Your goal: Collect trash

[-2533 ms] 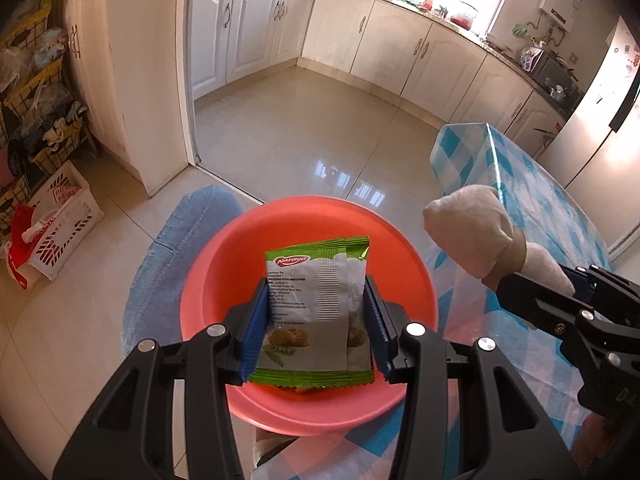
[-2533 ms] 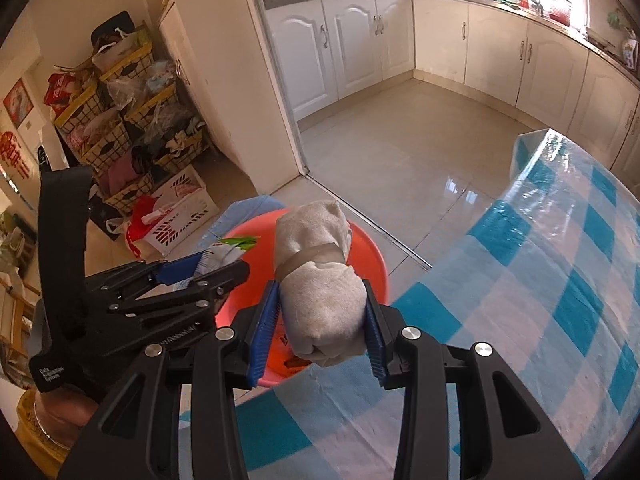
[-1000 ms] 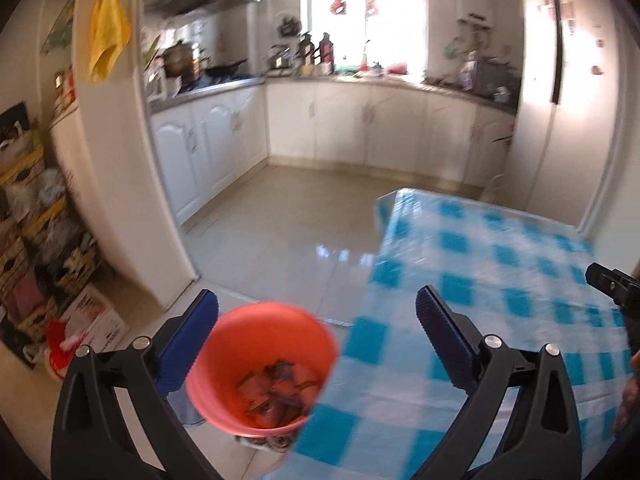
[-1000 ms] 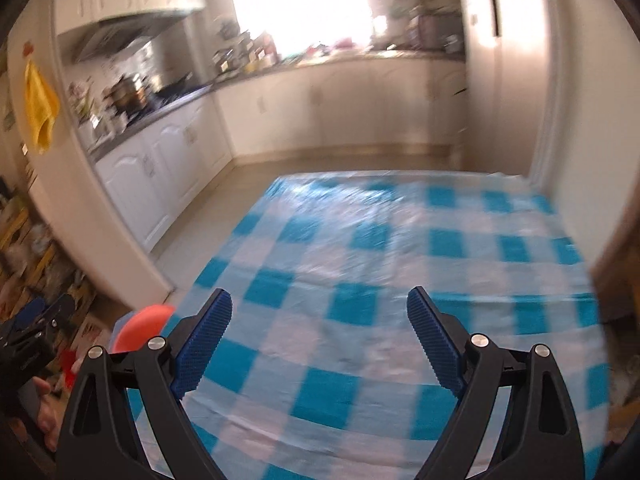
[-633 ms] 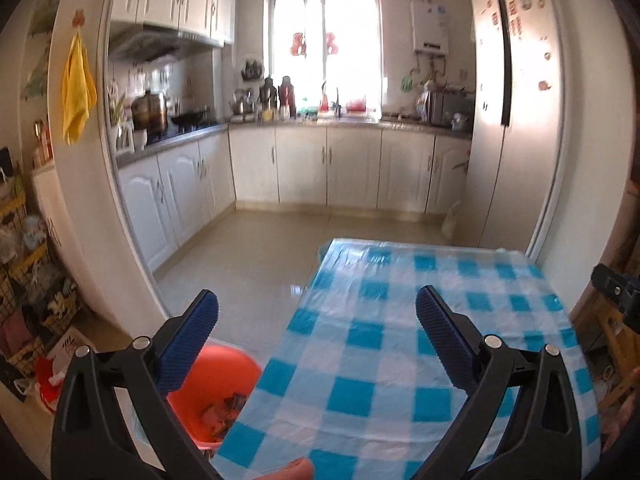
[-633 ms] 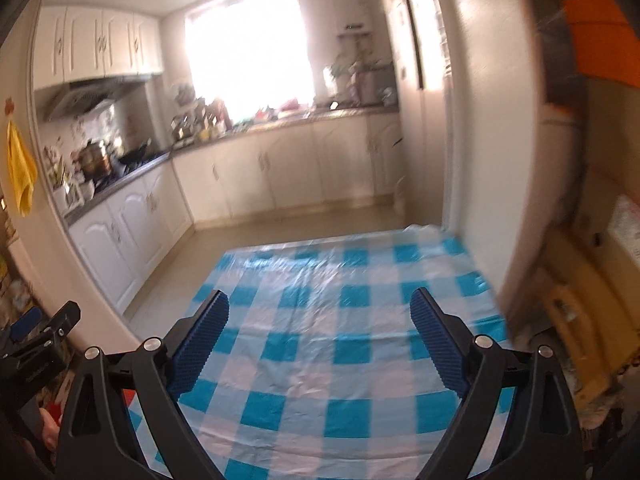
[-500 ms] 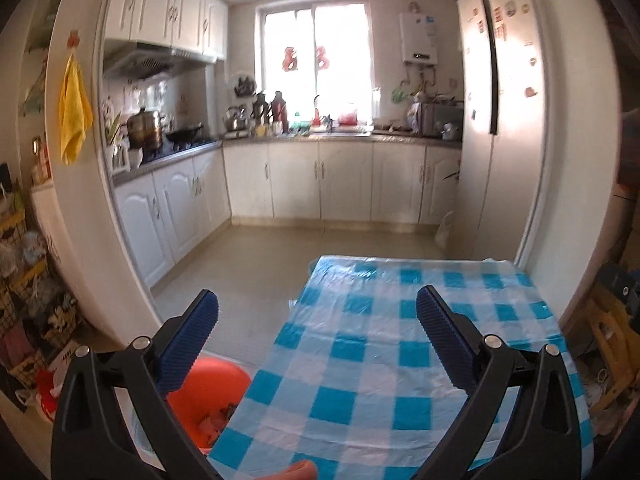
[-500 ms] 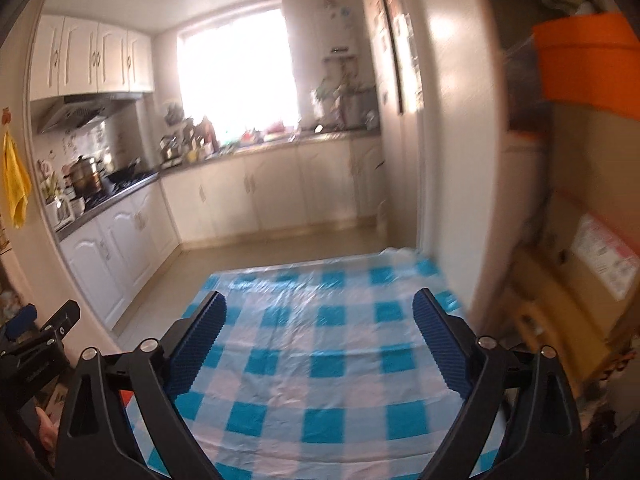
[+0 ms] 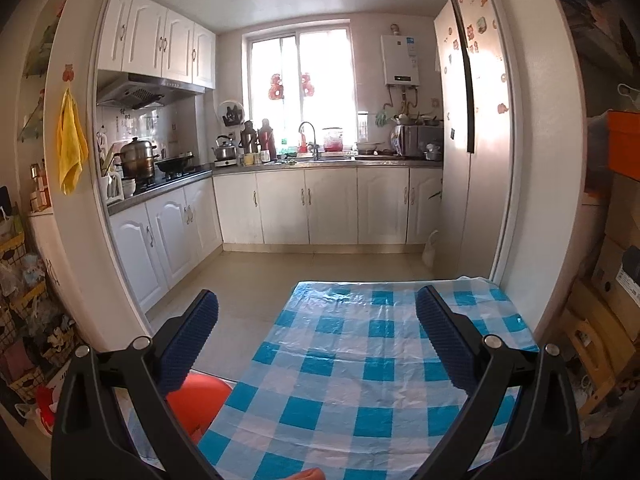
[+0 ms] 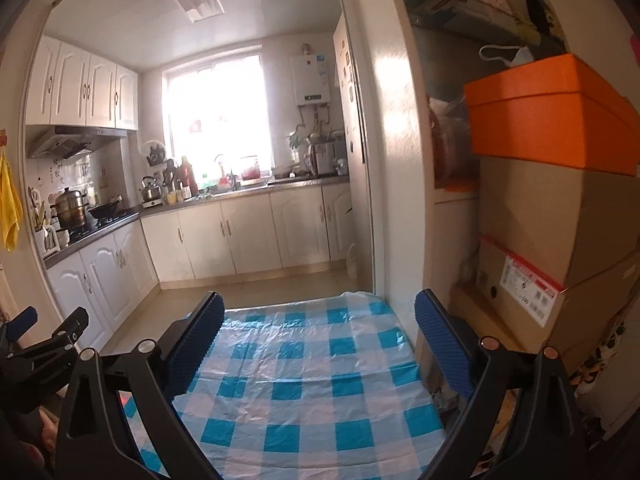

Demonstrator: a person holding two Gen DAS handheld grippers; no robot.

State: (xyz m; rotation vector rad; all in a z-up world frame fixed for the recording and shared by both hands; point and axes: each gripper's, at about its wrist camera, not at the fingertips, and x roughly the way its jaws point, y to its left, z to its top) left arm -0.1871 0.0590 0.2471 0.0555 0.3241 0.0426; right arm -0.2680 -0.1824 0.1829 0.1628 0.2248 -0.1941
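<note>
Both grippers, left [image 9: 316, 344] and right [image 10: 318, 344], gape empty over the bare table [image 9: 360, 380]. The bin [image 9: 196, 396] sits at seven o'clock, half hidden; stray trash could be missed.

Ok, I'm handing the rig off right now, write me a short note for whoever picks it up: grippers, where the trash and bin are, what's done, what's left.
Left gripper: open, nothing between the jaws, aimed over the table toward the kitchen.
Right gripper: jaws have just been opening, now wide and empty.
Orange basin: on the floor by the table's near left corner, mostly hidden behind the left gripper's finger; its contents can't be seen from here.
Checked tablecloth: no trash visible on the part both wrist views show.
Done: nothing held in either gripper.
Left: check the table's near edge and the floor, which are out of view, for leftover trash.
</note>
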